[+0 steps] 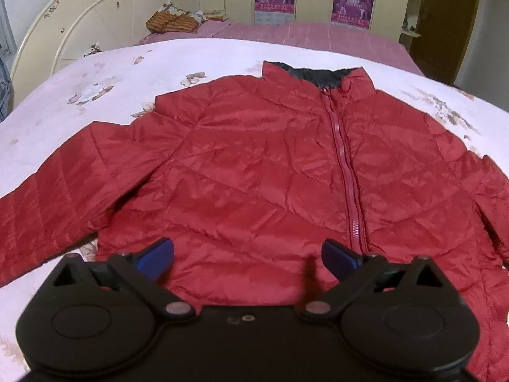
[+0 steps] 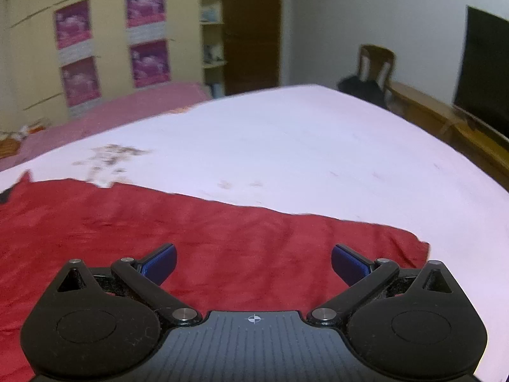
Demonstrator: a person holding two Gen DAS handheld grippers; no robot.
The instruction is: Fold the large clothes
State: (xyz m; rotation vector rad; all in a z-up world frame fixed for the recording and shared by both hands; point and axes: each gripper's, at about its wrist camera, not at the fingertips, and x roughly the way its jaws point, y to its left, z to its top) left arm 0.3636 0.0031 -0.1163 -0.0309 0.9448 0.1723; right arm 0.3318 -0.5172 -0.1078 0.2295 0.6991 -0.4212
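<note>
A red quilted jacket lies flat and zipped on the white flowered bedsheet, dark collar at the far end, sleeves spread to both sides. My left gripper hovers open over the jacket's near hem, just left of the zipper, with nothing between its blue pads. In the right wrist view the jacket's right sleeve stretches across the sheet to its cuff at the right. Above that sleeve my right gripper stands open and holds nothing.
A cream headboard stands at the far left, with a brown basket on a pink cover behind the sheet. Posters hang on cupboards. A chair, wooden bench and dark screen line the right.
</note>
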